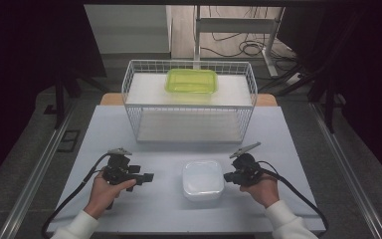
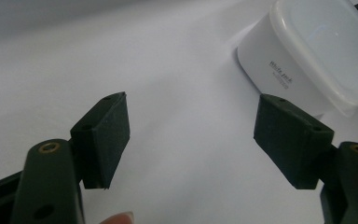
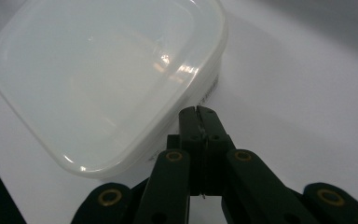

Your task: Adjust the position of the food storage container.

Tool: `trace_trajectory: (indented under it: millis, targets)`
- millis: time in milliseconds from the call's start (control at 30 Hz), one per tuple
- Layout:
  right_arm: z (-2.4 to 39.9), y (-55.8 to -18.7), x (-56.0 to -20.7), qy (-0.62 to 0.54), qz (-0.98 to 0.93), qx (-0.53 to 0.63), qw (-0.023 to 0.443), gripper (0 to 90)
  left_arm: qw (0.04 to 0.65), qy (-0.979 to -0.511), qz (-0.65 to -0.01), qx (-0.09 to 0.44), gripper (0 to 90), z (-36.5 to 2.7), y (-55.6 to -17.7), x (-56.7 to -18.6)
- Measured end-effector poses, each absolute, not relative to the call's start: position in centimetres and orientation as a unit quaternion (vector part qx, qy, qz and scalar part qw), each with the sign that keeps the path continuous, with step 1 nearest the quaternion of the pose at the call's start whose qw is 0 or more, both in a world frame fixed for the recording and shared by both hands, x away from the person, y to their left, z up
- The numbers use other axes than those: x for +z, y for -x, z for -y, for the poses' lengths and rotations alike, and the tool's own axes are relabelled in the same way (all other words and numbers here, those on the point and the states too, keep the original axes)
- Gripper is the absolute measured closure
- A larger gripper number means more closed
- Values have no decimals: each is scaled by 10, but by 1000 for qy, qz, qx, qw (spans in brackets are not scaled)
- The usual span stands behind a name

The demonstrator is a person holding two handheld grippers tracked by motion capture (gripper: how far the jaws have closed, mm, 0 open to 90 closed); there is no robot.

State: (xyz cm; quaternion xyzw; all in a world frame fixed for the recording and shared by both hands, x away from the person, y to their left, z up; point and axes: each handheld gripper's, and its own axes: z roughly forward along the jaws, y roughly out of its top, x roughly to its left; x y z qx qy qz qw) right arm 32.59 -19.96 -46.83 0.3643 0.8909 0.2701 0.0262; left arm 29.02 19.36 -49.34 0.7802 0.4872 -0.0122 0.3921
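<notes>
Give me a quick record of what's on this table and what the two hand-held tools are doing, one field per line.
surface: white table
nearest item: white lidded container, between the two tools
left tool: jaws wide open, nothing between them, pointing toward the container
right tool: jaws shut together, empty, tip close beside the container's wall
farther back: white wire rack with two levels
on the rack's top level: green lidded container
contact: neither tool holds anything
</notes>
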Motion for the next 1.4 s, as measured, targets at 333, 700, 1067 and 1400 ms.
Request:
trace_trajectory:
  millis: [333, 700, 1067, 1400]
  targets:
    - [194, -327, -471, -358, -890, 281, 13, 892, 393, -778, -490, -11, 262, -194, -290, -493]
    - [229, -315, -447, -396, -844, 358, 58, 771, 430, -759, -489, 20, 303, -193, -277, -474]
    - [238, -290, -439, -407, -808, 424, 35, 499, 442, -760, -476, 22, 300, -178, -260, -463]
    - [229, -288, -445, -414, -796, 442, -8, 373, 449, -750, -485, -3, 301, -169, -260, -464]
